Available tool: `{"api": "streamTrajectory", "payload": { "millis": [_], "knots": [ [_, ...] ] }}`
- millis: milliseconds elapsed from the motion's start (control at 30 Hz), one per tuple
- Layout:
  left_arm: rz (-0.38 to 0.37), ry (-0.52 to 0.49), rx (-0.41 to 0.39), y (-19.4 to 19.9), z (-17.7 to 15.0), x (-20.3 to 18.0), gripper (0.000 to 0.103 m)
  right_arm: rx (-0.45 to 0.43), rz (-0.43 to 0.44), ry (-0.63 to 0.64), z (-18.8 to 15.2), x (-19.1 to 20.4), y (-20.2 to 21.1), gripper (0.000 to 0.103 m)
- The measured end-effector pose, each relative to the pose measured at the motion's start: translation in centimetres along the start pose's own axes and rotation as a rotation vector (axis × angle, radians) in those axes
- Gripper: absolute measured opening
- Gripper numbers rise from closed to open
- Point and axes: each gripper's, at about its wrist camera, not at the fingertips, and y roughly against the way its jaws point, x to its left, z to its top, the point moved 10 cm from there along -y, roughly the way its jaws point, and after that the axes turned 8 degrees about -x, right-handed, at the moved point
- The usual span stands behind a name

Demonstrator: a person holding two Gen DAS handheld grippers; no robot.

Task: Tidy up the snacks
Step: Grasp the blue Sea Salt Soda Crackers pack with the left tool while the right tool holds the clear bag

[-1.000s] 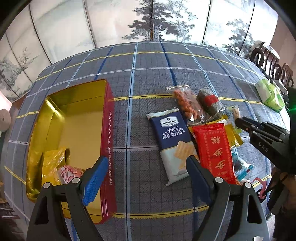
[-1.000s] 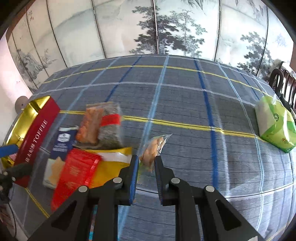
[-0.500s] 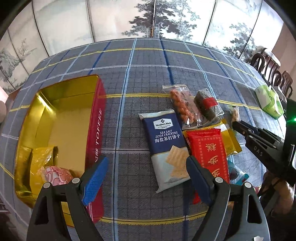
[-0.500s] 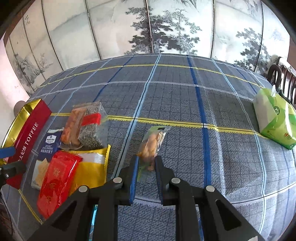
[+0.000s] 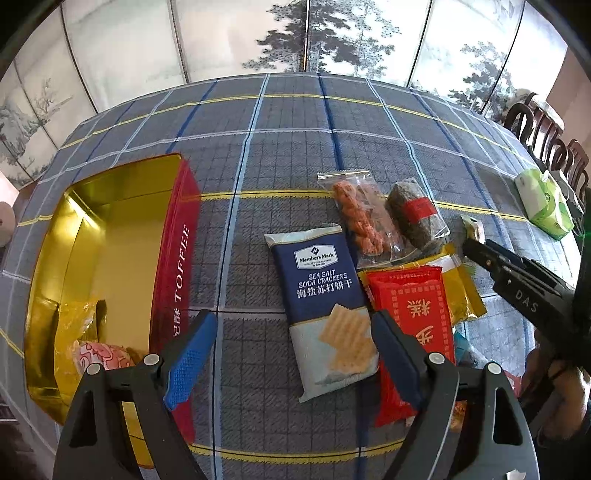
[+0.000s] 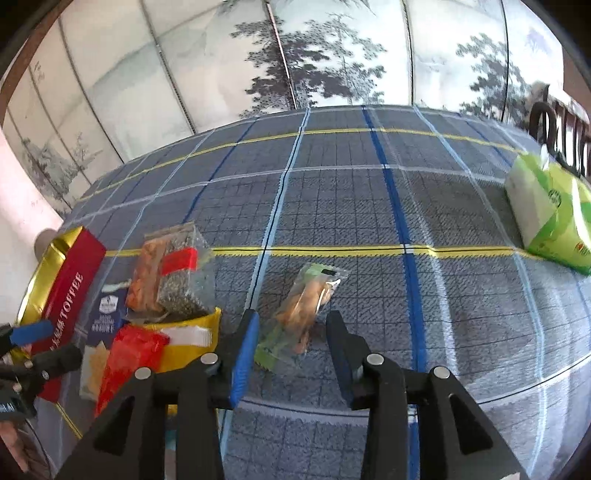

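Blue-padded fingers of the right gripper [image 6: 291, 332] are spreading apart, and a small clear packet of golden snacks [image 6: 304, 306] lies flat on the surface between them, no pad pressing on it. At about nine o'clock from that packet sits the pile of other snacks: a clear pack with an orange half and a dark half under a red band [image 6: 170, 269], a yellow packet [image 6: 188, 339] and a red packet [image 6: 129, 354] lying over it. Far out at two o'clock rests a green and white tissue pack [image 6: 546, 210].

Over on the left gripper [image 5: 291, 339], the fingers stand wide apart with nothing between the pads, hovering above the plaid tablecloth [image 5: 258, 147]. A navy packet of sea salt soda crackers [image 5: 325, 306] lies under them, its lower end near the right-hand finger. At nine o'clock stands the open red toffee tin [image 5: 177, 258], gold inside, with a pink-patterned wrapped sweet [image 5: 99, 360] and a yellow wrapper [image 5: 79, 321] at its near end. A painted folding screen [image 5: 295, 33] stands behind the surface.
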Motion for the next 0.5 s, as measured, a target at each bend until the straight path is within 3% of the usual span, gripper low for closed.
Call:
{"api": "streamTrajectory", "payload": {
  "millis": [100,200,500],
  "knots": [
    [-0.001,0.003,0.003,-0.2,0.1,0.0,0.082,-0.008,-0.010,0.008,0.2,0.0,-0.3,0.038],
    [-0.004,0.008,0.004,-0.5,0.1,-0.1,0.082,-0.015,-0.039,0.050,0.2,-0.2,-0.3,0.025],
    [-0.009,0.041,0.027,-2.0,0.2,-0.5,0.082,-0.034,-0.081,0.089,-1.0,-2.5,1.4,0.023]
  ]
}}
